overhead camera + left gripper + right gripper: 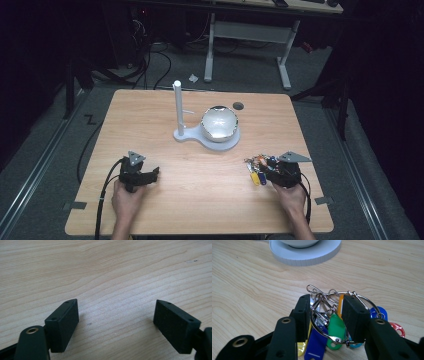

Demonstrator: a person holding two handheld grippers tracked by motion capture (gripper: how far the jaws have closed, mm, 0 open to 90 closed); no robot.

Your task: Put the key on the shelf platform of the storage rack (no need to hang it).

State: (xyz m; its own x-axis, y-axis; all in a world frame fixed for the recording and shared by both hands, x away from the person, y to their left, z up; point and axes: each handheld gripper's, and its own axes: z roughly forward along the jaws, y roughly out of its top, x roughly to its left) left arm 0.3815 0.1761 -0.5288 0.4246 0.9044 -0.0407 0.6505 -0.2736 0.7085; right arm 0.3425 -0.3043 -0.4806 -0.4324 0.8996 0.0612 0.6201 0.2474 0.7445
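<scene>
- Table [200, 200]: wooden top, one white stand [209, 136] near the middle, well apart from both hands.
- Stand carries one upright white post [177, 107] on its left and one shiny bowl [219, 123] on its round base.
- One dark round spot [238, 105] lies behind the bowl on the tabletop.
- Bunch of key tags [329, 325] lies on the table at the right, near the front edge, with bare wood between it and the stand.
- Tags seen: one green, two blue, one yellow, one orange, one red, all on wire rings.
- Right gripper [325, 312]: jaws half closed around the bunch; whether the pads press it I cannot tell.
- Left gripper [116, 320]: jaws wide apart over bare wood, holding nothing.
</scene>
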